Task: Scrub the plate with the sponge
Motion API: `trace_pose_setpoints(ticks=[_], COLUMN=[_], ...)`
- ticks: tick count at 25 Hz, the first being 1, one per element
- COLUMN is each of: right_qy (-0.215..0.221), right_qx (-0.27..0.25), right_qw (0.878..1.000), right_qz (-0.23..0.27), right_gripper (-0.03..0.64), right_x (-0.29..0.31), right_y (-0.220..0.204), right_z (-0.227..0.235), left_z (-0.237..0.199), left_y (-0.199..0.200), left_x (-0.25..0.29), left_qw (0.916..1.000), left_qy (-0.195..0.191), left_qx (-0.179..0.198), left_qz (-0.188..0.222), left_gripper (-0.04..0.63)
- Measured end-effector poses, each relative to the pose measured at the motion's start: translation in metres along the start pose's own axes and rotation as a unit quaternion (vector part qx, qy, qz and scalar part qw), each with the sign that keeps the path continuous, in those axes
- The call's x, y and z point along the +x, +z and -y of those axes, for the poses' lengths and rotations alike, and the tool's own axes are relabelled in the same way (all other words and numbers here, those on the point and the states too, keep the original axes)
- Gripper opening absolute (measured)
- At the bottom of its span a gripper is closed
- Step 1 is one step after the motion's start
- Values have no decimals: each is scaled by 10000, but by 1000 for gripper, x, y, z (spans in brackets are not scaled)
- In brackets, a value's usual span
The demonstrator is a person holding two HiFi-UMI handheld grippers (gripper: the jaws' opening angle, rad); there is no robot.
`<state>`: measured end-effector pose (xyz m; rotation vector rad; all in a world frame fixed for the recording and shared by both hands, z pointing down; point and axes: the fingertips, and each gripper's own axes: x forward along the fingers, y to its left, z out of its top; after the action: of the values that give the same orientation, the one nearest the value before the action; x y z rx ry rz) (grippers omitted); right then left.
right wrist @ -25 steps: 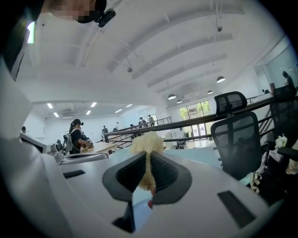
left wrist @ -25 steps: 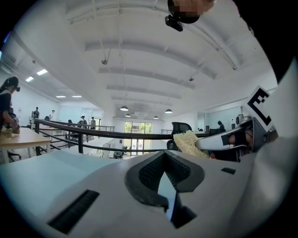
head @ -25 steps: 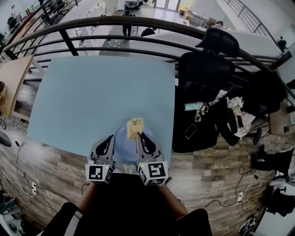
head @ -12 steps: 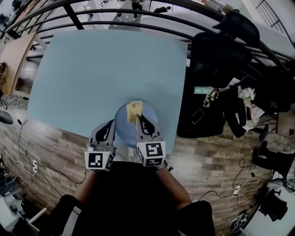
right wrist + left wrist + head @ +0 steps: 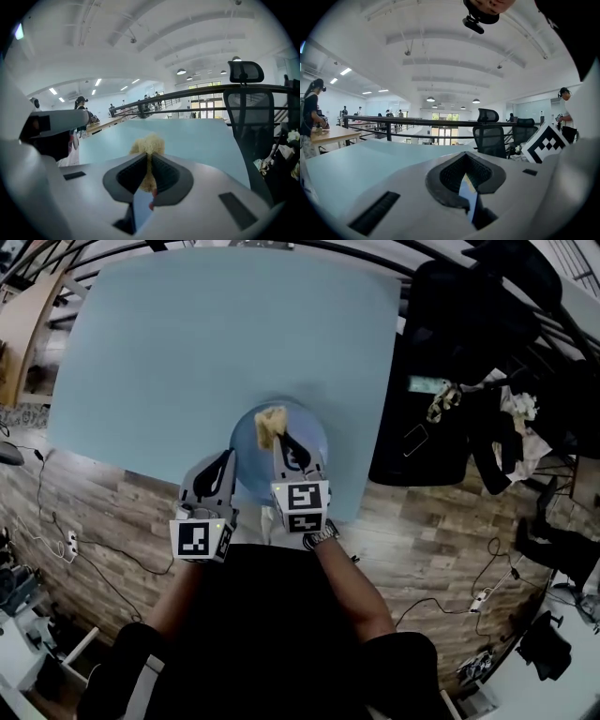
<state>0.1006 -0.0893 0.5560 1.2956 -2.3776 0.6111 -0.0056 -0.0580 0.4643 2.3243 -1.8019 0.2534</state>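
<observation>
Jaws on the right gripper [image 5: 149, 171] are pressed onto the sponge [image 5: 147, 143]. The yellow lump is squeezed between the pads and bulges out past their tips. On the left gripper [image 5: 466, 176] the jaws are closed on a thin blue sliver seen edge-on, which I read as the rim of the plate [image 5: 468, 199].

In the head view, the left gripper [image 5: 225, 465] sits at the left edge of the plate [image 5: 314, 442], just left of centre frame. The right gripper [image 5: 281, 442] reaches over the plate from the bottom of the frame, so the sponge [image 5: 270, 424] ends up over the plate's upper-left part. That spot is near the rim the left gripper pins.

The relation I care about is that most of the bare blue surface lies to the right of the sponge and below it in the frame, towards me. My judgement is that the scrub should sweep that way, with the left gripper bracing. I can't tell from any view whether the sponge is actually touching the plate or sitting just above it.

The plate rests at the lower edge of the pale blue table [image 5: 225, 334], close to the wooden floor [image 5: 422, 531]. A hard push towards me could slide it off.
</observation>
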Motion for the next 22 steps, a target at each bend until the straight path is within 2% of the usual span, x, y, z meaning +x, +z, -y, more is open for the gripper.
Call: trace_pose_setpoints(ticks=[13,22], right_qy=[76,317], right_qx=[22,15], right_qw=[9976,9945], right_qz=[-694,-998], right_gripper=[35,35], right_x=[53,78], right_y=[-49,-62], right_z=[0,-19], left_z=[-2,-10], left_y=[-29,-32], left_x=[13,20], left_qw=[9995,9992], left_qy=[81,139], left_qx=[-108,-159], left_qz=[-281,-334], left_gripper=[2,2])
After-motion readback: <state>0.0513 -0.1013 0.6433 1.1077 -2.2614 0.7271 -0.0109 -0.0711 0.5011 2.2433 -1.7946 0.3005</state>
